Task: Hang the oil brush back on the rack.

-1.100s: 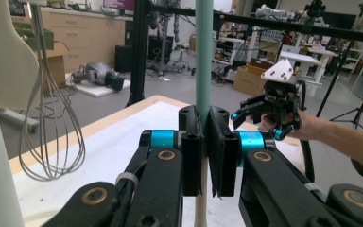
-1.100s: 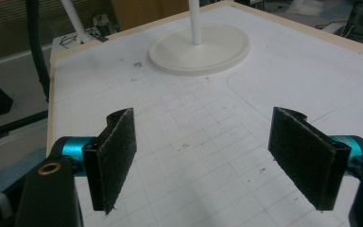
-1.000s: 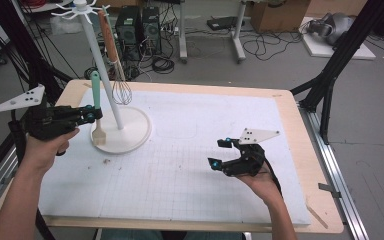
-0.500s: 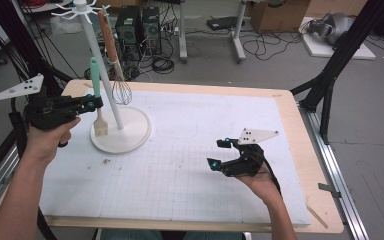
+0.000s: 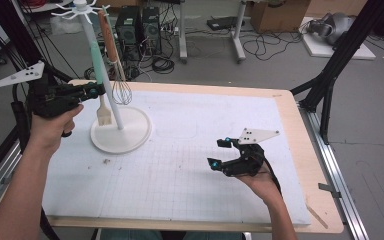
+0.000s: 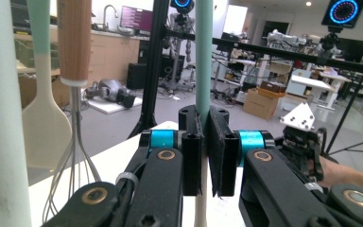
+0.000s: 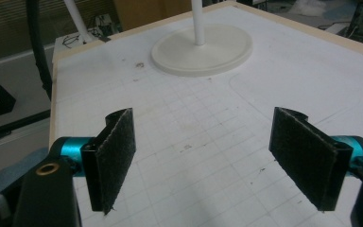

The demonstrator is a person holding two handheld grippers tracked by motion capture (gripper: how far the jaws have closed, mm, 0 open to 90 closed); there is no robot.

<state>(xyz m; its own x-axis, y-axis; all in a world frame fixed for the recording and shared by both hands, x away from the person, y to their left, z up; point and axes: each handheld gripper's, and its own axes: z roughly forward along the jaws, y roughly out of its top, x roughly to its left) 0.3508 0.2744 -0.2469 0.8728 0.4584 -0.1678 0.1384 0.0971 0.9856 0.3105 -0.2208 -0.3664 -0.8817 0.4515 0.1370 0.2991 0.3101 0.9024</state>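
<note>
Brush (image 5: 103, 102): hangs upright beside the stand's pole (image 5: 105, 87), bristle head just above the base (image 5: 121, 132), clear of it.
Left gripper (image 6: 203, 156): pinched on the brush's mint handle, partway along the shaft.
Right gripper (image 7: 215, 163): spread wide, nothing between the pads, low over the mat (image 5: 190, 150), well apart from the stand.
Handling: likely light and stiff; smooth thin handle, apt to twist or slip between flat pads.
Best hold: mid-handle, squarely across, as now; bristles soft, poor to grasp.
Neighbours: whisk (image 5: 120, 87) and spatula (image 6: 45, 118) hanging near, easily knocked.
</note>
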